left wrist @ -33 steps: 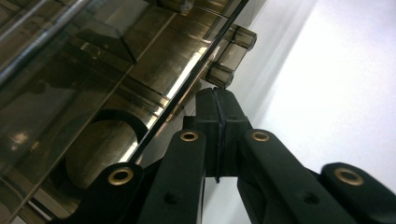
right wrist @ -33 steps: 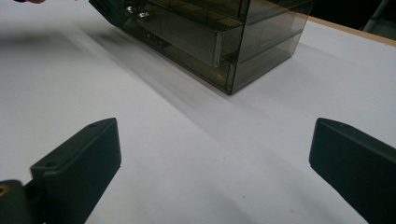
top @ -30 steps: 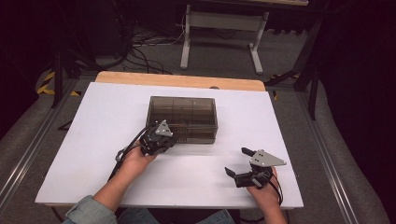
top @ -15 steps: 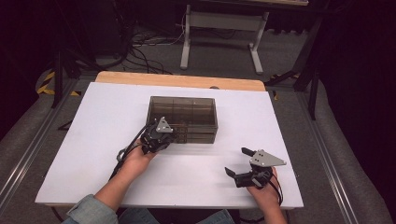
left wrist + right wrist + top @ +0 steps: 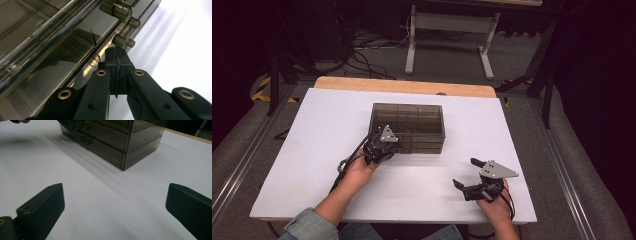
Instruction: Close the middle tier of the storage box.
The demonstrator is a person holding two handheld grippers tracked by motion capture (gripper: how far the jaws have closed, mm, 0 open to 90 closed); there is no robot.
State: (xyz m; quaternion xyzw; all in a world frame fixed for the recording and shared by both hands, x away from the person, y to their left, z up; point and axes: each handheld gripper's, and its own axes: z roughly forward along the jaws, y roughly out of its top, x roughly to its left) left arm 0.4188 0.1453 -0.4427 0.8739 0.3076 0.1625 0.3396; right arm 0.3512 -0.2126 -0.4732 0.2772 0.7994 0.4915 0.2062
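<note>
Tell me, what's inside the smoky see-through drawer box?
Through the tinted drawer box only dividers show, and its compartments look empty. The dark plastic and the shut left gripper at its front hide the lower drawers, so I can't be sure.

I can read no text, label, brand or number anywhere here. The smoky plastic drawer box (image 5: 408, 128) at the middle of the frame carries no lettering, and neither does the white table top (image 5: 327, 130) around it.

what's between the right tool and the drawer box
Nothing: in the right gripper view, bare white table runs from the open right tool up to the smoky drawer box.
</note>
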